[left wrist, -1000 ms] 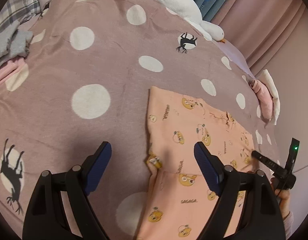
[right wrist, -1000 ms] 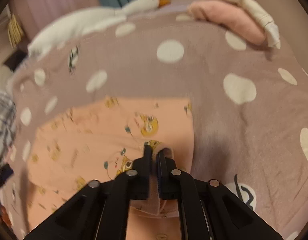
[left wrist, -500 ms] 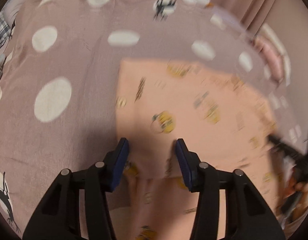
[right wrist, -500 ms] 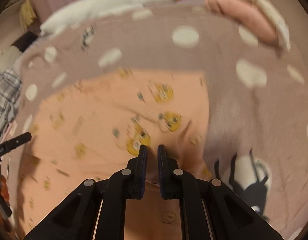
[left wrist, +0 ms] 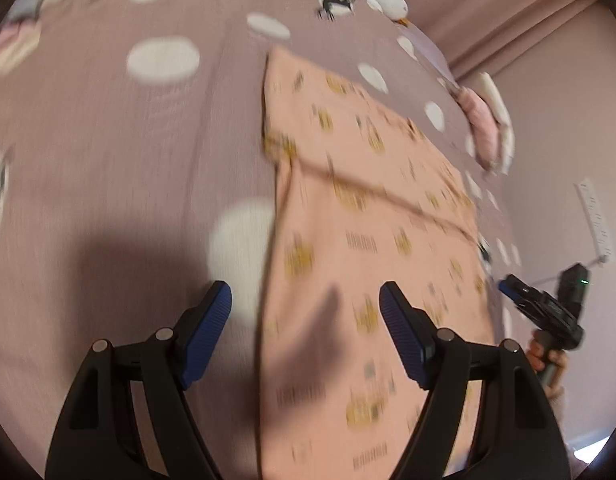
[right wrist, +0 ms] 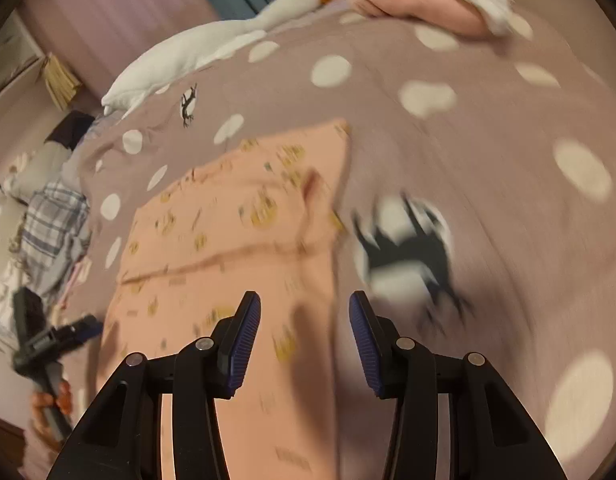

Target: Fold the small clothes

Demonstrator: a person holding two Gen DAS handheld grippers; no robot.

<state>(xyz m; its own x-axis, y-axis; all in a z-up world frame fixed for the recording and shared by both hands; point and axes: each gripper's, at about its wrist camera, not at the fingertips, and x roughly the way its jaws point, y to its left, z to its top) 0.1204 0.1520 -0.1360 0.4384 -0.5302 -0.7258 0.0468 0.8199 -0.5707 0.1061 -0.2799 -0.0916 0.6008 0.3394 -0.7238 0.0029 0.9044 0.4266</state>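
On the mauve white-dotted bed blanket (left wrist: pixel 107 152) | peach cartoon-print garment (left wrist: pixel 372 248) is lying flat, far end folded over | left gripper (left wrist: pixel 305 320) and right gripper (right wrist: pixel 304 332) are hovering spread, jaws just opening, pinching nothing, probably freeing cloth | white goose plush (right wrist: pixel 195 48) is resting by pink curtains (left wrist: pixel 500 12)

My left tongs (left wrist: pixel 305 308) and right tongs (right wrist: pixel 305 320) are matte black plastic with hollow triangular arms, silver round rivets at the joints and ribbed blue pads (left wrist: pixel 205 332). A pale sleeve cuff (left wrist: pixel 558 398) shows at lower right.
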